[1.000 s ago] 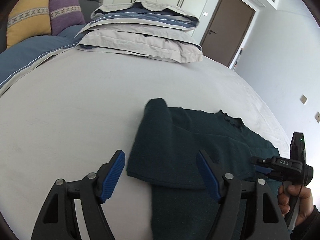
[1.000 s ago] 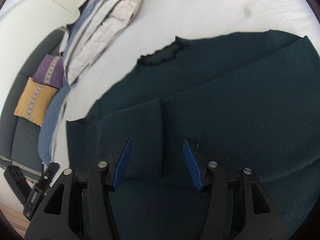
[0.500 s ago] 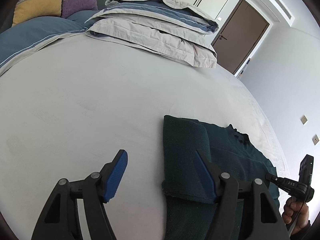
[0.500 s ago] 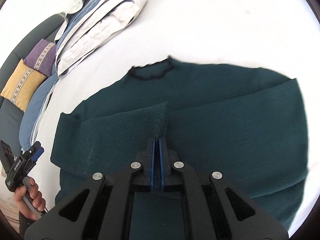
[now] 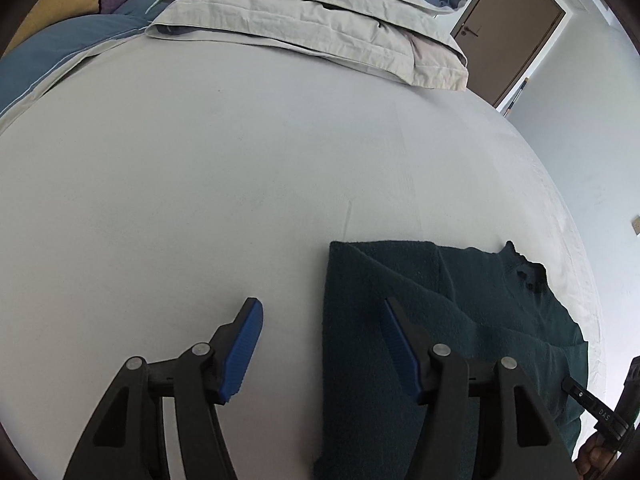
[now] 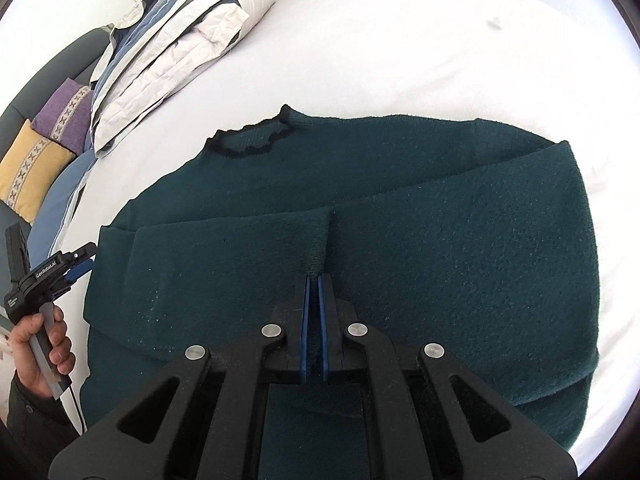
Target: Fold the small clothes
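Bedroom setting: white bed (image 5: pixel 200 180) with a stack of folded bedding (image 5: pixel 320 28) at its far end, a brown door (image 5: pixel 516 28) beyond it. Yellow cushion (image 6: pixel 28 168) and purple cushion (image 6: pixel 64 114) sit on a dark sofa beside the bed.

Dark green sweater (image 6: pixel 440 232) lies flat on the bed, neckline (image 6: pixel 252 138) toward the bedding stack. Both sleeves are folded in across the body; their cuffs meet near the middle.

Right gripper (image 6: pixel 313 280): jaws closed almost fully together, pinching a small raised ridge of sweater fabric at the seam where the two sleeve ends meet.

Left gripper (image 5: pixel 324 340): jaws spread wide, holding nothing. Its left blue pad hangs over bare sheet, its right pad over the folded side edge of the sweater (image 5: pixel 400 300). Cannot tell whether either pad touches the surface.

In the right wrist view, the left gripper (image 6: pixel 78 264) appears beside the sweater's folded side, held in the person's left hand (image 6: pixel 40 344).
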A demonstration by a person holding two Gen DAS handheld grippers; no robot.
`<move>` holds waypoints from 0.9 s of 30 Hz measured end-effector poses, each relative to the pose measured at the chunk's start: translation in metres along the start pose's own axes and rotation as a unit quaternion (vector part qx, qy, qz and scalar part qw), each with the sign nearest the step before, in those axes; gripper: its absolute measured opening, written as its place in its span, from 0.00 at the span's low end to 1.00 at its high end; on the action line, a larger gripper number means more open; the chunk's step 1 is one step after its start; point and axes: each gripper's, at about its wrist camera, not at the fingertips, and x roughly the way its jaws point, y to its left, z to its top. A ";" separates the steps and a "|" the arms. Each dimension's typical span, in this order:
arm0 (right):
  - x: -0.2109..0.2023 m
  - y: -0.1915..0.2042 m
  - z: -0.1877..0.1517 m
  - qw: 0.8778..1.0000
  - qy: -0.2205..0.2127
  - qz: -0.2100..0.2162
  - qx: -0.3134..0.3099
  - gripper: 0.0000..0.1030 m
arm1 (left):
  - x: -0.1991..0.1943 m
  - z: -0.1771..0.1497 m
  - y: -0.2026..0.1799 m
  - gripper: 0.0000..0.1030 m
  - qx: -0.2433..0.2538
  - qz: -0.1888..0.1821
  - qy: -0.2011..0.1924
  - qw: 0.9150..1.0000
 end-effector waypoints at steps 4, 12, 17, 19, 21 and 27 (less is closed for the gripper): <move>0.002 -0.003 0.002 0.999 -0.005 0.031 0.020 0.05 | 0.015 0.001 -0.005 0.35 0.015 0.010 0.000 1.000; 0.015 0.015 0.001 1.000 0.016 0.006 -0.017 0.03 | 0.014 -0.010 -0.005 0.11 0.039 0.007 -0.016 0.999; 0.014 0.011 0.007 1.000 0.008 -0.019 -0.016 0.02 | 0.009 -0.016 -0.003 0.09 0.040 0.011 -0.029 0.999; 0.015 0.006 0.009 1.000 0.005 -0.019 -0.006 0.02 | 0.007 -0.019 -0.005 0.09 0.042 0.016 -0.036 0.998; 0.016 0.000 0.009 1.000 0.001 -0.019 0.003 0.02 | 0.005 -0.023 -0.007 0.09 0.044 0.019 -0.040 0.998; 0.027 -0.002 0.003 1.000 0.003 -0.022 -0.001 0.02 | 0.006 -0.026 -0.007 0.09 0.049 0.023 -0.044 0.998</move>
